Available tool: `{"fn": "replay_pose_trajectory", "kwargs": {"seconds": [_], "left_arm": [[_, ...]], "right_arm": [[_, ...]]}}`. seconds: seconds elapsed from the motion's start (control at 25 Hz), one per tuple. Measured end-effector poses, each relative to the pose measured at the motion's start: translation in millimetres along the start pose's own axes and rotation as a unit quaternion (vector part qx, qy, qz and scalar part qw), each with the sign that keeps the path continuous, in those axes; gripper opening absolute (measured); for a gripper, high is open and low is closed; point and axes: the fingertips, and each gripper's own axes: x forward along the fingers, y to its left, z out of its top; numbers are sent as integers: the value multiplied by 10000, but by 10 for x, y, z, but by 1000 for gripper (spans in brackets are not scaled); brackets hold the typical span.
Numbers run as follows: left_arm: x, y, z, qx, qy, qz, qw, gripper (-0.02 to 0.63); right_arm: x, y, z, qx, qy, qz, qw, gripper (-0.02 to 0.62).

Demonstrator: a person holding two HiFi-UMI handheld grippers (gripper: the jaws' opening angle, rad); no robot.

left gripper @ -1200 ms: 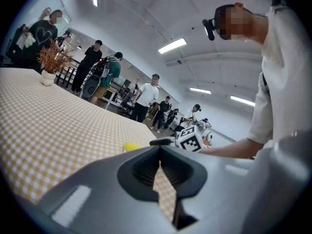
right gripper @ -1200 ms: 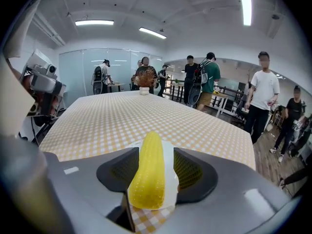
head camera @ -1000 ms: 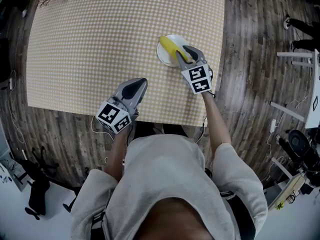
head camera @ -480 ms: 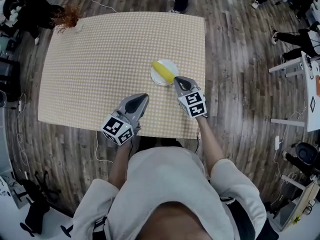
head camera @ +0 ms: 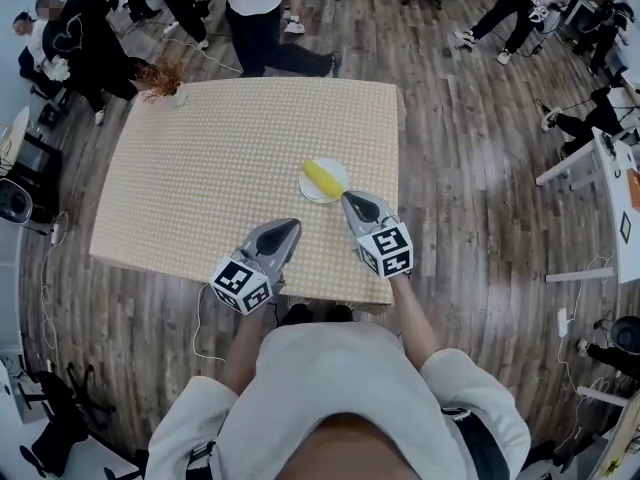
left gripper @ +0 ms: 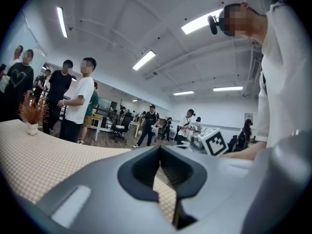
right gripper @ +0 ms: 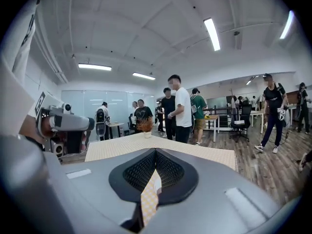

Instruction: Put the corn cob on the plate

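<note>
The yellow corn cob lies across the small white plate on the checked table, right of its middle. My right gripper is shut and empty, its tip just short of the plate's near right rim and raised off the table. My left gripper hovers to the left, nearer the table's front edge, jaws together with nothing in them. In the left gripper view the left gripper points level across the table. The right gripper, in its own view, shows only tablecloth through its slit.
A small potted dry plant stands at the table's far left corner. Several people stand on the wooden floor beyond the far edge. Chairs and white desks are off to the right.
The right gripper has left the corn cob on the plate, shut and pulled back toward me. Both grippers have risen, and the table now looks smaller and farther below.
</note>
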Motion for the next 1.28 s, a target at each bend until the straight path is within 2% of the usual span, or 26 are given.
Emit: {"fn": "replay_pose_trajectory", "kwargs": {"seconds": [0.16, 0.32, 0.56, 0.8, 0.96, 1.12, 1.28], "left_arm": [[-18, -70, 104, 116, -115, -102, 9998, 8], [-119, -130, 199, 176, -235, -254, 9992, 8], [-583, -120, 201, 249, -319, -456, 9981, 8], [-1294, -43, 131, 264, -280, -644, 9972, 8], [-1683, -75, 42, 246, -234, -782, 9964, 8], [-1956, -194, -21, 186, -219, -846, 9960, 8], [-2069, -428, -34, 197, -308, -837, 9958, 8]], "right_arm": [[-225, 98, 293, 225, -433, -52, 9988, 0], [-380, 211, 515, 162, -657, -252, 9974, 0], [-365, 745, 567, 172, -679, -154, 9974, 0], [-410, 1547, 496, -14, -614, -495, 9969, -1], [-559, 1981, 398, 54, -669, -672, 9955, -2], [-754, 2265, 337, 130, -691, -783, 9944, -2], [-1013, 2354, 332, 34, -719, -812, 9941, -3]]}}
